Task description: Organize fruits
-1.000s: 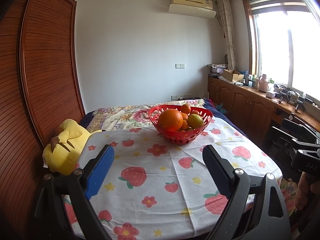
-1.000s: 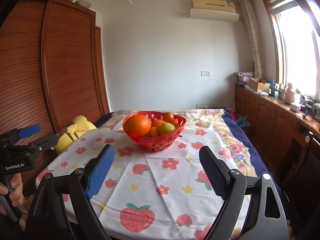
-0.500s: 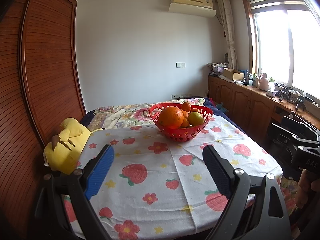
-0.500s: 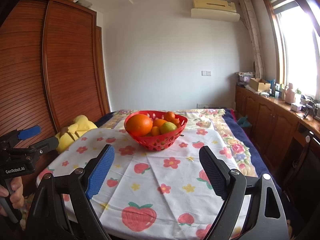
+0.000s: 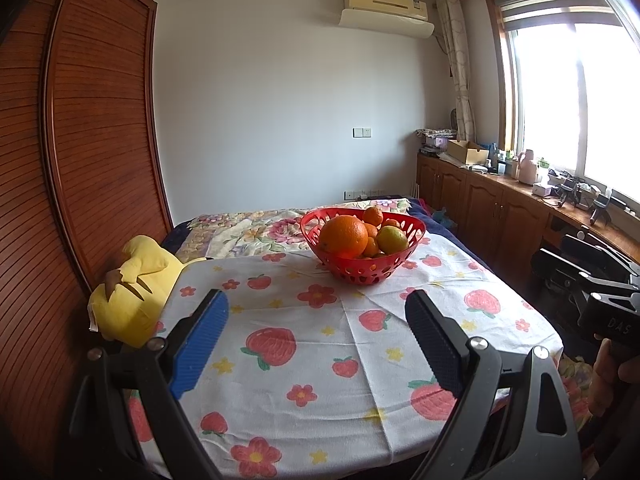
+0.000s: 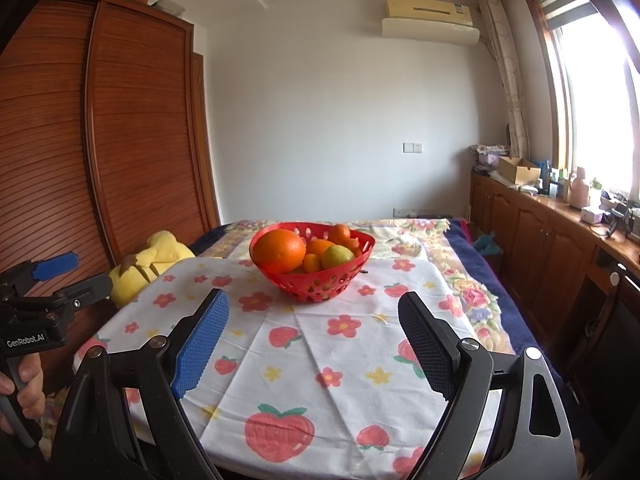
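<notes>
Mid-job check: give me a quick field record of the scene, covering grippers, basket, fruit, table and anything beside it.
left gripper: open, empty, short of the basket
right gripper: open, empty, short of the basket
basket: red, perforated, upright on the table
big orange: in basket, left side, topmost
green-yellow fruit: in basket, right of the big orange
small oranges: several in basket, count unclear
table: strawberry-print cloth, no loose fruit visible
yellow plush toy: off the table's left edge

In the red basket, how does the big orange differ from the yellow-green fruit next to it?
The big orange is deep orange, while the yellow-green fruit is pale greenish yellow. The big orange is clearly the larger. From the right wrist view, the big orange sits at the basket's left side and the yellow-green fruit right of centre, with small oranges between and behind. Both are round, rest in the basket, and neither is gripped.
</notes>
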`<state>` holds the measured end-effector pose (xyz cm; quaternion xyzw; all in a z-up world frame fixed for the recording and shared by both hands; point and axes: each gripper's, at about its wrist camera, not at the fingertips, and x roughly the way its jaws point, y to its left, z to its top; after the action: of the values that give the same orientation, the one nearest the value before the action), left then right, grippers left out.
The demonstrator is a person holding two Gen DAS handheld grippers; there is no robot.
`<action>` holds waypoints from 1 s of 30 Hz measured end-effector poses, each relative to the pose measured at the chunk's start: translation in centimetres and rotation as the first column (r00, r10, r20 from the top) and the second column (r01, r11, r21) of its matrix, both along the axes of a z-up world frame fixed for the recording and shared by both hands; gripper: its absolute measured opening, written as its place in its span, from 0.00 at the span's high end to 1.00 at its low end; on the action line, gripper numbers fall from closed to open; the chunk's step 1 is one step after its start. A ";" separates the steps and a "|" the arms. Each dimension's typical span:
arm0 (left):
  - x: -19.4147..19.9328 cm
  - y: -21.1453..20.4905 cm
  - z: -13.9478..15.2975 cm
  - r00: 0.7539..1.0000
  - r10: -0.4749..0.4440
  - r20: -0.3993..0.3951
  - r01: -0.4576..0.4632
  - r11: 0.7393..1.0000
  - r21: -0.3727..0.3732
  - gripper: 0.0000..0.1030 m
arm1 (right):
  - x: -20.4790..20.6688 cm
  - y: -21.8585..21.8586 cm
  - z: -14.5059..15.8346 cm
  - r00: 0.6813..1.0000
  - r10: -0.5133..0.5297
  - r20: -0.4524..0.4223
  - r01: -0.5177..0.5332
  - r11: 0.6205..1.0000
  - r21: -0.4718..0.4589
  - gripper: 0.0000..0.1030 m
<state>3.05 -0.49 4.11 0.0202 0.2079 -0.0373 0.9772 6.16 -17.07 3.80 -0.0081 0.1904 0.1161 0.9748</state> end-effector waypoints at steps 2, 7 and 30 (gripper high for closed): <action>0.0 0.0 0.0 1.000 0.001 0.001 -0.001 1.000 -0.001 0.12 | 0.0 0.0 0.0 1.000 -0.001 0.001 0.001 1.000 -0.002 0.14; -0.1 0.0 0.0 1.000 0.002 0.002 -0.002 1.000 -0.001 0.12 | 0.1 0.1 0.0 1.000 -0.001 0.000 0.001 1.000 0.000 0.14; -0.3 -0.2 0.4 1.000 0.000 0.009 0.000 1.000 -0.006 0.12 | 0.1 0.1 0.1 1.000 0.000 0.000 0.000 1.000 0.001 0.14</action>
<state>2.74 -0.67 4.50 0.0174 0.2036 -0.0377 0.9782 6.25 -16.97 3.92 -0.0077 0.1903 0.1161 0.9748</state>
